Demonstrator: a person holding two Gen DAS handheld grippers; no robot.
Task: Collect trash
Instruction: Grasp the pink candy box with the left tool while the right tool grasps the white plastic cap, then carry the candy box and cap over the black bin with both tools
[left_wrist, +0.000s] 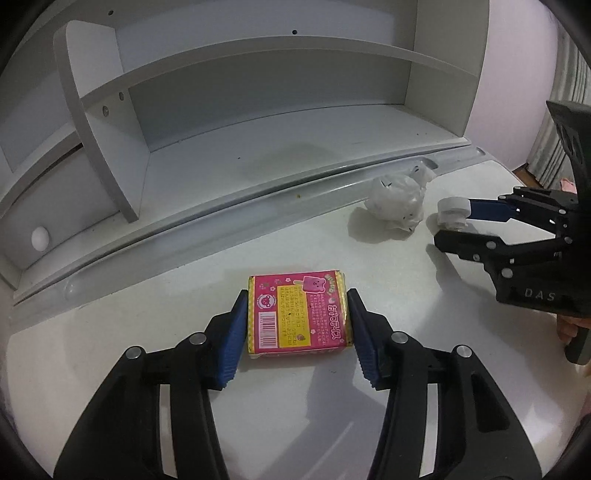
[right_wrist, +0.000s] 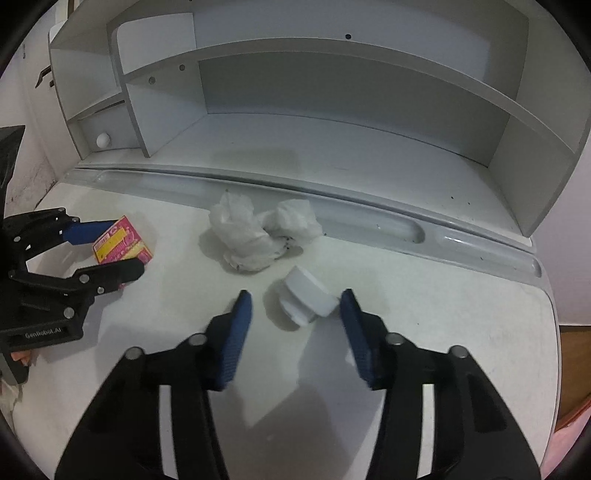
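A pink and yellow snack box (left_wrist: 298, 314) lies on the white desk (left_wrist: 184, 369). My left gripper (left_wrist: 297, 301) has a blue pad against each side of it, shut on the box; it also shows in the right wrist view (right_wrist: 110, 254) with the box (right_wrist: 122, 248). A small white plastic cup (right_wrist: 307, 295) lies on its side between the open jaws of my right gripper (right_wrist: 296, 301), touching the right pad only. In the left wrist view the right gripper (left_wrist: 448, 227) straddles the cup (left_wrist: 452, 213). Crumpled white tissue (right_wrist: 258, 230) lies beyond the cup, also in the left wrist view (left_wrist: 397, 199).
A white shelf unit (right_wrist: 332, 92) stands at the desk's back, with a small drawer and round knob (right_wrist: 103, 140) at its left. A grooved pen tray (right_wrist: 369, 221) runs along the shelf's front. The desk's right edge (right_wrist: 554, 332) curves near my right gripper.
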